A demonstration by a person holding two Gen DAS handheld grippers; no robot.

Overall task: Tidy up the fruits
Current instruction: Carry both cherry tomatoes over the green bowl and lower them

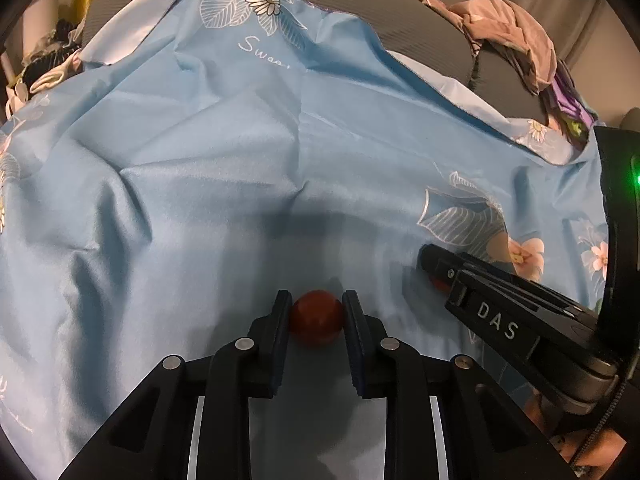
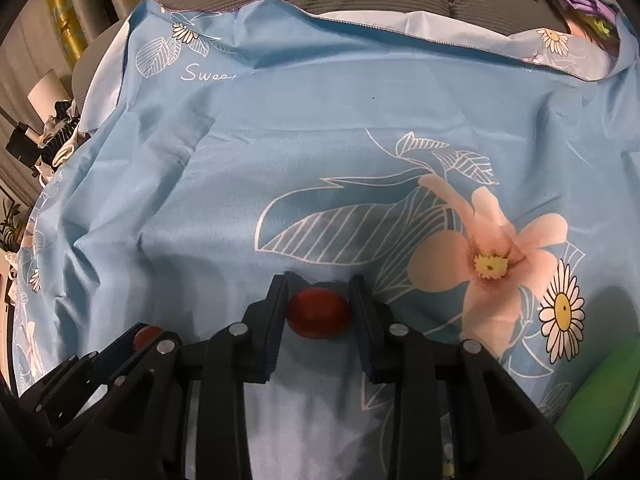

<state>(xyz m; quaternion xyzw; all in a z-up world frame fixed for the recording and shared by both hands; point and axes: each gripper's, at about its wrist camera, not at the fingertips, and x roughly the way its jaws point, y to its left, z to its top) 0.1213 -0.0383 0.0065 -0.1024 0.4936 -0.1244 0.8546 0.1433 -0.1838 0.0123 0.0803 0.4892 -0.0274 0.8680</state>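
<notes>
In the left wrist view my left gripper (image 1: 317, 309) is shut on a small round red fruit (image 1: 317, 318), held between its two pads just above the blue flowered cloth (image 1: 200, 184). In the right wrist view my right gripper (image 2: 319, 295) is shut on a second red fruit (image 2: 319, 317) over the same cloth (image 2: 320, 128). The right gripper also shows at the right of the left wrist view (image 1: 430, 266), with a bit of red at its tip. The left gripper shows at the lower left of the right wrist view (image 2: 148, 336) with its fruit.
A green container (image 2: 600, 412) sits at the lower right edge of the right wrist view. Grey cushions (image 1: 420, 16) and a heap of pink and purple clothes (image 1: 516, 40) lie behind the cloth. Clutter stands at the far left (image 2: 56, 136).
</notes>
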